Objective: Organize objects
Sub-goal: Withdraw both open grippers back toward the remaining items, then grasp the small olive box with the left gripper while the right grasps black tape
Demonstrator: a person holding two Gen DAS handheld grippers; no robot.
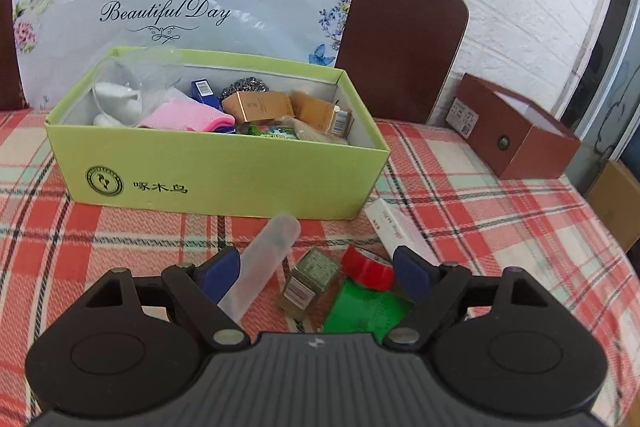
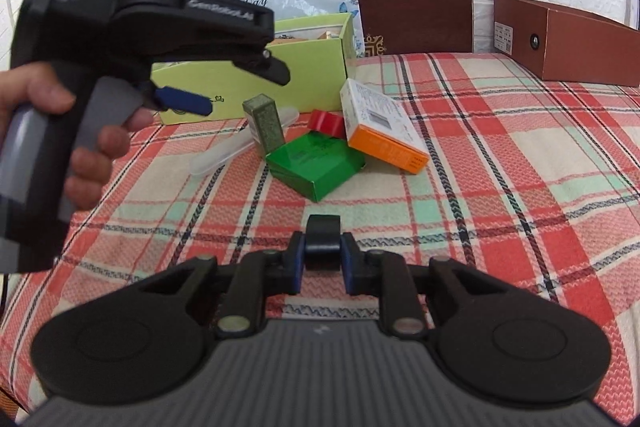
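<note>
From the left wrist camera, the left hand-held gripper point(image 1: 316, 269) has its blue-padded jaws spread wide with nothing between the pads. It hangs above a small cluster lying on the red-and-cream plaid-covered desk point(image 1: 500, 227): a frosted translucent plastic tube case point(image 1: 262, 267) on the left, a small olive-green carton point(image 1: 310, 281) in the middle, a roll of red tape point(image 1: 368, 267) and a flat green cardboard box point(image 1: 366, 311) to the right. Just beyond them stands an open light-green shoe box point(image 1: 224, 179) filled with small items, including a pink cloth point(image 1: 188, 117) and a clear plastic cup point(image 1: 136, 87). Far right, an open brown cardboard box point(image 1: 516, 129) sits near the white brick wall.

From the right wrist camera, the right hand-held gripper point(image 2: 322, 257) is clamped on a small black block-like object point(image 2: 322, 241), low over the near part of the desk. Farther off lie the same green box, red tape, olive carton and tube case, with a white-and-orange rectangular carton point(image 2: 380, 127) leaning at their right. At left a person's hand point(image 2: 80, 131) holds the left device by its grey handle.
</note>
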